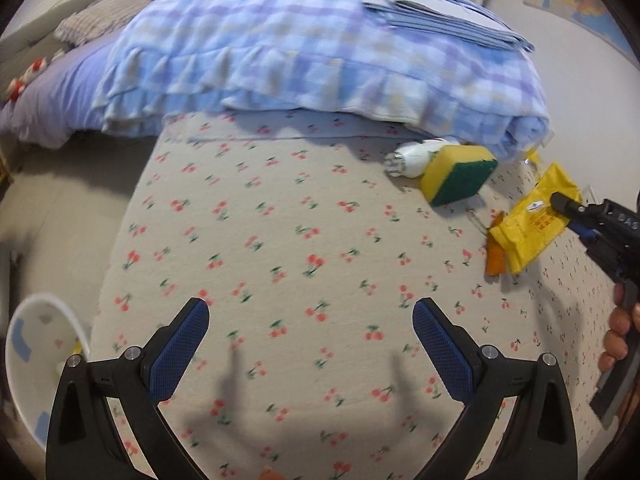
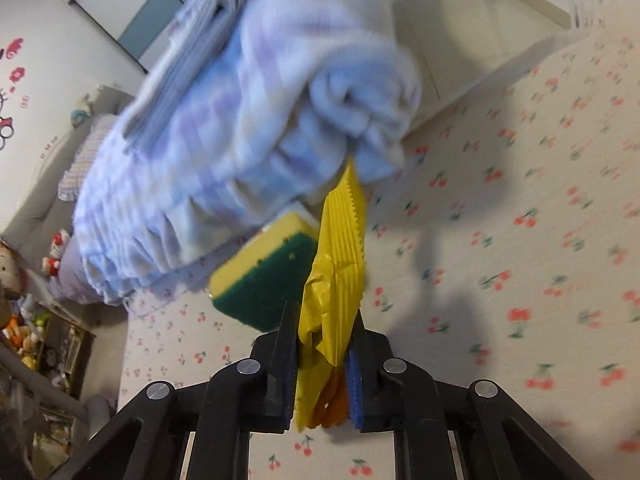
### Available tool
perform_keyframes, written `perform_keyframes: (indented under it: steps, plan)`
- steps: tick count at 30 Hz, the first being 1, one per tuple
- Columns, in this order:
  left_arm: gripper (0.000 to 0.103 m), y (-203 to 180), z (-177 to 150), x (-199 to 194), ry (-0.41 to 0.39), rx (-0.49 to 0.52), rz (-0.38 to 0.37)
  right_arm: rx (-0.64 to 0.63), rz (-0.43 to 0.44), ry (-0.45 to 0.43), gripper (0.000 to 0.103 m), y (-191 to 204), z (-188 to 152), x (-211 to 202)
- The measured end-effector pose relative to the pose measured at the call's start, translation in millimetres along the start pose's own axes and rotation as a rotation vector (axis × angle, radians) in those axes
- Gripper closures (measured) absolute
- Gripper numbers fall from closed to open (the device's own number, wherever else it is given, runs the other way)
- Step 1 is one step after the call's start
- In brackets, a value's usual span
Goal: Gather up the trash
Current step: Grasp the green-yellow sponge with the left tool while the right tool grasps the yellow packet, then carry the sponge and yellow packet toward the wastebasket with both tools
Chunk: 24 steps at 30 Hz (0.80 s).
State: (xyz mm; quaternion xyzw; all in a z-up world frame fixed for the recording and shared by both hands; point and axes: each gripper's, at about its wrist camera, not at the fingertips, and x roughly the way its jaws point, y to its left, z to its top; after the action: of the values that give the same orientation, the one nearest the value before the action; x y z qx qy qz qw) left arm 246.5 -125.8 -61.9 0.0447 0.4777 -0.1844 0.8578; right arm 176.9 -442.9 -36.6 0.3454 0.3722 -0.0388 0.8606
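Note:
My right gripper [image 2: 323, 320] is shut on a crumpled yellow wrapper [image 2: 340, 264] and holds it just above the cherry-print bed sheet [image 1: 280, 240]. The wrapper also shows in the left wrist view [image 1: 532, 224], pinched by the right gripper [image 1: 560, 202] at the far right. A yellow and green sponge [image 1: 456, 174] lies beside it, also in the right wrist view [image 2: 268, 276]. A small white bottle [image 1: 412, 158] lies behind the sponge. An orange scrap [image 1: 495, 258] lies under the wrapper. My left gripper [image 1: 311, 310] is open and empty over the sheet.
A folded blue checked blanket [image 1: 320, 52] with a folded grey-blue cloth [image 1: 436, 8] on top fills the back of the bed. A white bin [image 1: 36, 352] stands on the floor at lower left. Soft toys [image 2: 28, 332] crowd a shelf beside the bed.

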Motion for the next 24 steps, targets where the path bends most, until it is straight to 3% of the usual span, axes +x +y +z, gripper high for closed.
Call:
perform_keyframes:
  steps: [10,19,22,24]
  plan:
    - [0.015,-100.1,60.6,43.9,-0.06,0.29,-0.004,0.022,-0.035,-0.041,0.086,-58.7,10.9,-63.5]
    - [0.026,-154.9,98.9,78.5,-0.102,0.428,-0.003,0.079,-0.076,-0.014,0.086,-112.6,10.0,-73.7]
    - [0.048,-160.6,101.1,89.7,-0.057,0.45,0.026,0.08,-0.081,-0.012,0.086,-117.6,9.6,-76.3]
    - [0.053,-160.5,99.5,91.2,-0.051,0.445,0.039,0.077,-0.084,-0.012,0.086,-117.9,9.7,-78.6]
